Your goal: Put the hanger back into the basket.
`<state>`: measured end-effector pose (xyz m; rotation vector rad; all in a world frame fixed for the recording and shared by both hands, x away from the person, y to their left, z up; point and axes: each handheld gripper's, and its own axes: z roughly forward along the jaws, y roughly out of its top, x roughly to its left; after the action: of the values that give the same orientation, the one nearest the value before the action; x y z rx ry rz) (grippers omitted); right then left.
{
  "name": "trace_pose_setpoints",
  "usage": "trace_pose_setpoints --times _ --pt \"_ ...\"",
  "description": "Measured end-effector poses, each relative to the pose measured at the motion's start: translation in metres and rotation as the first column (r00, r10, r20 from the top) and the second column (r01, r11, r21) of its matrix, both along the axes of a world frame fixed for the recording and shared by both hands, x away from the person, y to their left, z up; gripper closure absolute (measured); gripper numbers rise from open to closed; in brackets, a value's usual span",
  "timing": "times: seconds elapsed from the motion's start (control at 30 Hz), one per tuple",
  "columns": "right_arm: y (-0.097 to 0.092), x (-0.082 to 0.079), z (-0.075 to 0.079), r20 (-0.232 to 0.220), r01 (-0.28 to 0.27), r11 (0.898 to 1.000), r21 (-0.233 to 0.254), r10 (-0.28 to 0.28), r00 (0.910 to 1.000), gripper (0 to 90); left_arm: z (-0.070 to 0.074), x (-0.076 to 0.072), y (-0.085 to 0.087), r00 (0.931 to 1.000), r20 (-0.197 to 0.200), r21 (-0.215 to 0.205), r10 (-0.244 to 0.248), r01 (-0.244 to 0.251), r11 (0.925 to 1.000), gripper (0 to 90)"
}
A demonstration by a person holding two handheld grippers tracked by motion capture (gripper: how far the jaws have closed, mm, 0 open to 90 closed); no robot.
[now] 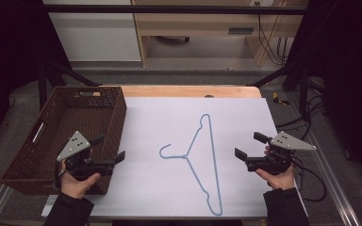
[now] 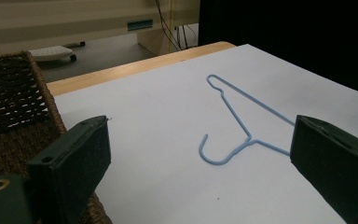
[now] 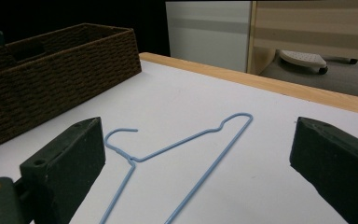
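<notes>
- High view: your left claw [image 1: 109, 148] hangs over the counter's [image 1: 155, 197] near-left part, at the right wall of the wicker basket [image 1: 26, 150], jaws spread wide, nothing between them.
- Your right claw [image 1: 250, 146] sits at the counter's right edge, jaws also wide apart and empty, pointing in toward the middle.
- Blue wire hanger [image 1: 202, 160] lies flat on the white sheet between your two claws, clear of both, touching neither.
- Hanger's hook curls toward your left claw; the long straight bar runs on the side nearer your right claw, away from you and back toward you.
- Left gripper view: hanger [image 2: 242, 121] lies ahead of the left claw [image 2: 200, 154], between the two black jaws, hook end closest; the right-hand jaw covers part of one arm.
- Basket [image 2: 14, 98] wall is just beside that view's left-hand jaw.
- Right gripper view: hanger [image 3: 182, 149] lies ahead of the right claw [image 3: 198, 156], framed between the jaws, hook near the left-hand jaw; basket [image 3: 56, 70] stands well beyond it.
- Your hands grip both claw handles from below.
</notes>
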<state>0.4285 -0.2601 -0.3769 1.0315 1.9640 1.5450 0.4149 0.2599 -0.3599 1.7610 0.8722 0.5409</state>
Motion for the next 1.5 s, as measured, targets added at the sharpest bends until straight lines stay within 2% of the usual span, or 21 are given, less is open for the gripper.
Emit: trace_pose_setpoints --times 0.13,0.37,0.5,0.63,0.73,1.0,1.3,1.37,1.5 --pt "-0.001 -0.001 0.001 -0.002 0.008 1.000 -0.003 -0.008 1.0000 3.9 0.000 0.000 -0.003 1.0000 -0.006 0.002 -0.006 0.006 1.0000 5.0" --pt "0.002 -0.003 0.006 -0.013 0.023 0.999 -0.036 -0.024 0.9996 4.2 -0.003 -0.001 -0.011 0.9996 -0.019 0.015 -0.019 0.019 0.9997 5.2" --pt "0.008 -0.003 0.008 -0.027 0.016 0.998 -0.059 -0.017 0.9995 4.5 -0.004 -0.002 -0.016 0.9994 -0.022 0.018 -0.028 0.028 0.9994 5.6" --pt "0.017 -0.002 0.008 -0.055 0.002 0.994 -0.106 -0.007 0.9985 4.4 -0.006 -0.003 -0.023 0.9988 -0.024 0.026 -0.043 0.044 0.9987 5.7" --pt "0.023 -0.003 0.009 -0.071 -0.018 0.993 -0.116 0.010 0.9974 4.5 -0.008 -0.003 -0.029 0.9980 -0.030 0.035 -0.055 0.056 0.9978 5.7" --pt "0.048 -0.004 0.010 -0.119 -0.052 0.982 -0.183 0.030 0.9924 5.4 -0.016 -0.003 -0.042 0.9951 -0.050 0.051 -0.085 0.087 0.9949 5.8" --pt "0.077 0.002 0.001 -0.164 -0.104 0.964 -0.243 0.065 0.9844 6.4 -0.026 -0.002 -0.054 0.9912 -0.078 0.079 -0.107 0.113 0.9904 5.9" --pt "0.082 0.004 -0.002 -0.176 -0.112 0.963 -0.244 0.069 0.9819 7.1 -0.027 -0.001 -0.055 0.9908 -0.080 0.078 -0.109 0.115 0.9903 5.9" --pt "0.094 0.007 -0.006 -0.190 -0.115 0.950 -0.289 0.061 0.9800 8.0 -0.027 -0.001 -0.056 0.9906 -0.083 0.079 -0.109 0.115 0.9902 5.9"
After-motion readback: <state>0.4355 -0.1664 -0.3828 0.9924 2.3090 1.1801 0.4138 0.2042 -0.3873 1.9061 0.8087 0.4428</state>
